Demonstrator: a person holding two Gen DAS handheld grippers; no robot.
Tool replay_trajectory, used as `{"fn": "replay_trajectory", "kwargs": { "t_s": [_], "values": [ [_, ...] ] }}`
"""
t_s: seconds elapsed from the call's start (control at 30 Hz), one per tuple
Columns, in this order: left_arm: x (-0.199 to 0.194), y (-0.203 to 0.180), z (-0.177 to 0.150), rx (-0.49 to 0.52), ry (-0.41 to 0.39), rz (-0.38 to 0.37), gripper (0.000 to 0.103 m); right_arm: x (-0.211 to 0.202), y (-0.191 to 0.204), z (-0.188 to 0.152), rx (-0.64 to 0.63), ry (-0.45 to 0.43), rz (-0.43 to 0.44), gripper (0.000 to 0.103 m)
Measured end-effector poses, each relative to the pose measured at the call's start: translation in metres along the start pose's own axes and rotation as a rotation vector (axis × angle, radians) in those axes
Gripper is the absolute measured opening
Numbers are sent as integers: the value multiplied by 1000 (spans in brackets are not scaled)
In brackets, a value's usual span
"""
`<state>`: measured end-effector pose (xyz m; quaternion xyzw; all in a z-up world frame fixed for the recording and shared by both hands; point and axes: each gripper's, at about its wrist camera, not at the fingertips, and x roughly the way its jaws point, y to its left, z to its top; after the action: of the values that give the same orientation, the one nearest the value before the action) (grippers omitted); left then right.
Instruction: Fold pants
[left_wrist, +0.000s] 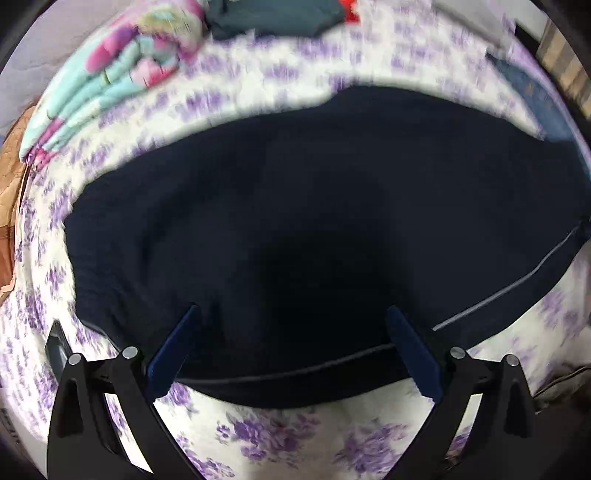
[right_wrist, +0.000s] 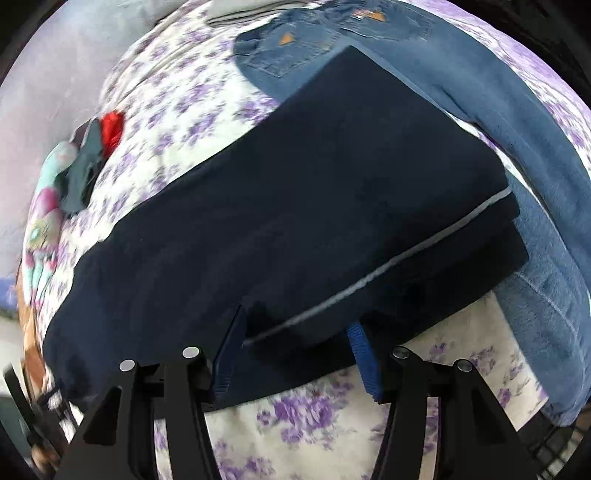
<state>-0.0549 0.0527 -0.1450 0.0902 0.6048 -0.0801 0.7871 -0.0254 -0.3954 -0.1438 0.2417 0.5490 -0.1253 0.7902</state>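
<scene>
Dark navy pants with a thin grey side stripe lie folded on a white bedsheet with purple flowers. My left gripper is open, its blue-padded fingers spread over the pants' near edge, empty. In the right wrist view the same pants lie doubled, one layer on another, stripe along the near edge. My right gripper is open, its fingers either side of the pants' near edge, holding nothing.
Blue jeans lie beyond and right of the navy pants, partly under them. A folded floral blanket and a dark teal garment with something red sit at the far side of the bed.
</scene>
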Motion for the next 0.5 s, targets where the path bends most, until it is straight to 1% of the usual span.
{"fn": "replay_trajectory", "kwargs": {
  "t_s": [0.03, 0.07, 0.1, 0.13, 0.17, 0.23, 0.33, 0.37, 0.43, 0.5],
  "values": [
    [6, 1, -3, -15, 19, -3, 97, 3, 3, 1, -8, 6, -32, 54],
    [8, 2, -5, -30, 21, -11, 97, 4, 4, 3, -9, 8, -61, 45],
    [9, 2, -6, -38, 14, -14, 97, 6, 4, 5, -10, 12, -87, 41],
    [8, 1, -6, -31, 8, -11, 98, 7, 5, 6, -17, 14, -104, 29],
    [8, 0, -6, -26, 9, -10, 98, 7, 6, 7, -26, 20, -112, 8],
    [7, 1, -7, -25, 9, -17, 98, -3, 7, 6, -36, 24, -91, 5],
    [4, 4, -11, -10, 2, -31, 98, -35, 9, 1, -92, -10, -55, 5],
    [0, 4, -17, -6, -3, -36, 98, -43, 4, -3, -95, 0, -40, 5],
    [0, 5, -21, 6, -6, -43, 98, -40, -9, -15, -83, 46, -38, 5],
    [-1, 2, -24, 20, -7, -34, 98, -27, -21, -25, -74, 60, -37, 8]
  ]
}}
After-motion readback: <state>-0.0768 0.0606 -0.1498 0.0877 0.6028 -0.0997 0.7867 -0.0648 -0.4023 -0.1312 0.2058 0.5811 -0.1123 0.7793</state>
